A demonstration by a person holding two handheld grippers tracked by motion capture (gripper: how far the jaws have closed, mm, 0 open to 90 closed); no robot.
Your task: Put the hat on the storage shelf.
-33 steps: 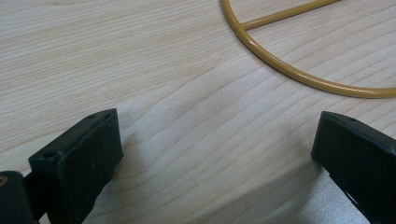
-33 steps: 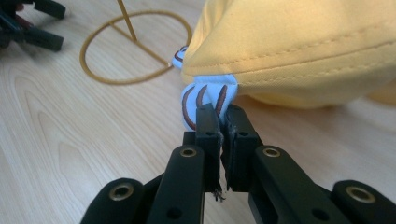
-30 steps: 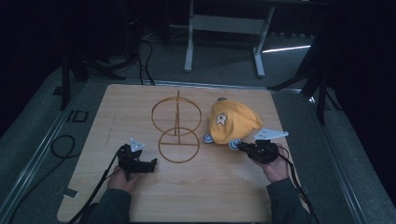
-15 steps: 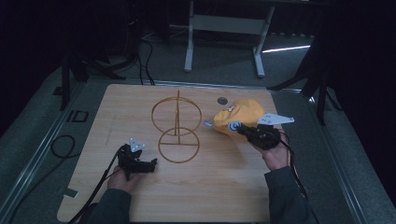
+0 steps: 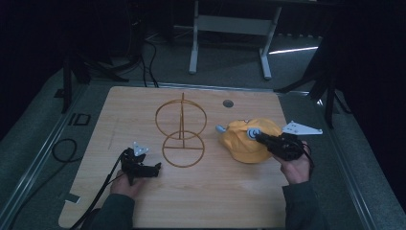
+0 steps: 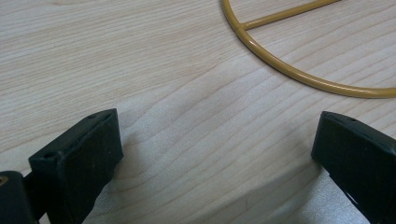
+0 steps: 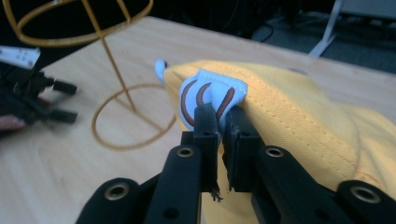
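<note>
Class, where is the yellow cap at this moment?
In the high view the yellow cap lies on the right half of the table, just right of the wire stand, pinched at a light-blue patch by the right gripper.

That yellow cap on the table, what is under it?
The yellow cap hangs from the shut right gripper, which pinches its light-blue patch. Bare wooden table shows around it. What lies directly under the cap is covered by its fabric.

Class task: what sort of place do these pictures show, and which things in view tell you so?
Probably a dim lab or recording studio: a lone wooden table on grey carpet, cables trailing across the floor, equipment stands behind, and handheld grippers working with a yellow cap and a gold wire stand.
</note>
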